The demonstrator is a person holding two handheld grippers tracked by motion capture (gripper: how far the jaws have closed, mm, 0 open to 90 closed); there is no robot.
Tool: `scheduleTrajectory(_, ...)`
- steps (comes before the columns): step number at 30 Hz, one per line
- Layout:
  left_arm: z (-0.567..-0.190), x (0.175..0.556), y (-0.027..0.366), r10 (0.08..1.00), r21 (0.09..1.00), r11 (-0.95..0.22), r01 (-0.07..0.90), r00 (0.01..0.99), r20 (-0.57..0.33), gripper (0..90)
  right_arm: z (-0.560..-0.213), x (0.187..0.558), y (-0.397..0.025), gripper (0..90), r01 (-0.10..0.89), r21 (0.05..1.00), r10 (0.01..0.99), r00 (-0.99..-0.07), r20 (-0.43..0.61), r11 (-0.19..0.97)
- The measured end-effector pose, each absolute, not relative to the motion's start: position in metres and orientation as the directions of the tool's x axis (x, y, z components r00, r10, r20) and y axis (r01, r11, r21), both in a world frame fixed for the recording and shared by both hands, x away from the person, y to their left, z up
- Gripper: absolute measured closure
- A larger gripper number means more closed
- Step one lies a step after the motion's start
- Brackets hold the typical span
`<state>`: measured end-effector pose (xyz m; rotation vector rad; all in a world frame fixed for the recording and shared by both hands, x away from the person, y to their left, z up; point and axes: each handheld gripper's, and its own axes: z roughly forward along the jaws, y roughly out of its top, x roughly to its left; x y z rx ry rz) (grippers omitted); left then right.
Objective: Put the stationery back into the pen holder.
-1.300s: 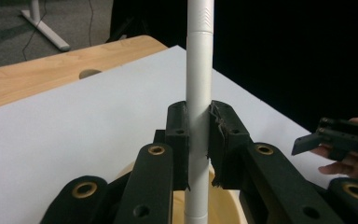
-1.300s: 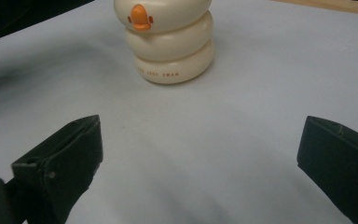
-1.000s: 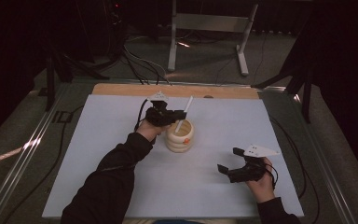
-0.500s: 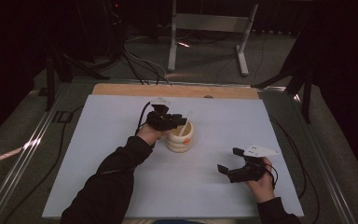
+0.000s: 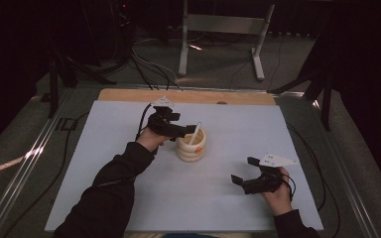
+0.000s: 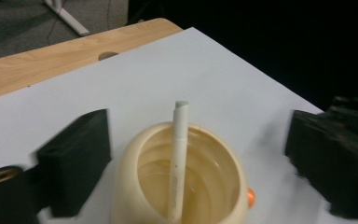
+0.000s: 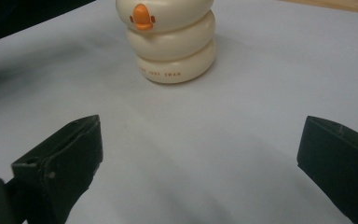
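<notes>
Hovering over the cream holder [image 5: 191, 145], your left gripper [image 5: 178, 130] has its jaws spread wide, one on each side of the rim, and they pinch nothing. In the left gripper view the white pen [image 6: 178, 158] stands inside the cream holder [image 6: 179, 182], midway between the two jaws and apart from both. Its lower end rests at the bottom of the cup, and its capped top leans away from you toward the far edge of the worktop [image 5: 129, 124], rising just above the rim. That lean is what the next move turns on, as I judge it: the pen's long axis runs nearly upright, so the jaws would have to close across it above the rim, not along it. At their present height they look level with the holder's wall, so closing here could catch the cup instead.

The holder sits near the middle of the worktop, a little toward the far edge. Your right gripper [image 5: 250, 179] rests low near the near right corner, well apart from the holder, jaws also spread and empty; its own view looks across the bare sheet at the ringed side of the holder [image 7: 172, 39]. The left hand is plainly the nearer one.
</notes>
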<state>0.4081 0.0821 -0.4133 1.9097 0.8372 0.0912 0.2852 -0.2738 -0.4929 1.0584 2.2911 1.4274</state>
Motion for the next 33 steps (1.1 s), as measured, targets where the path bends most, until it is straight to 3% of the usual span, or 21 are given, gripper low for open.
scheduleTrajectory(5, -0.409, 0.403, 0.096, 0.59, 0.816, -0.274, 0.509, 0.759, -0.276, 0.1, -0.493, 0.285, -0.273, 0.0, 0.447, 0.856, 0.685, -0.711, 0.162, 0.261)
scheduleTrajectory(33, -0.429, 0.36, 0.174, 0.656, 0.827, -0.242, 0.508, 0.714, -0.247, 0.1, -0.492, 0.284, -0.272, 0.0, 0.447, 0.855, 0.683, -0.712, 0.162, 0.263)
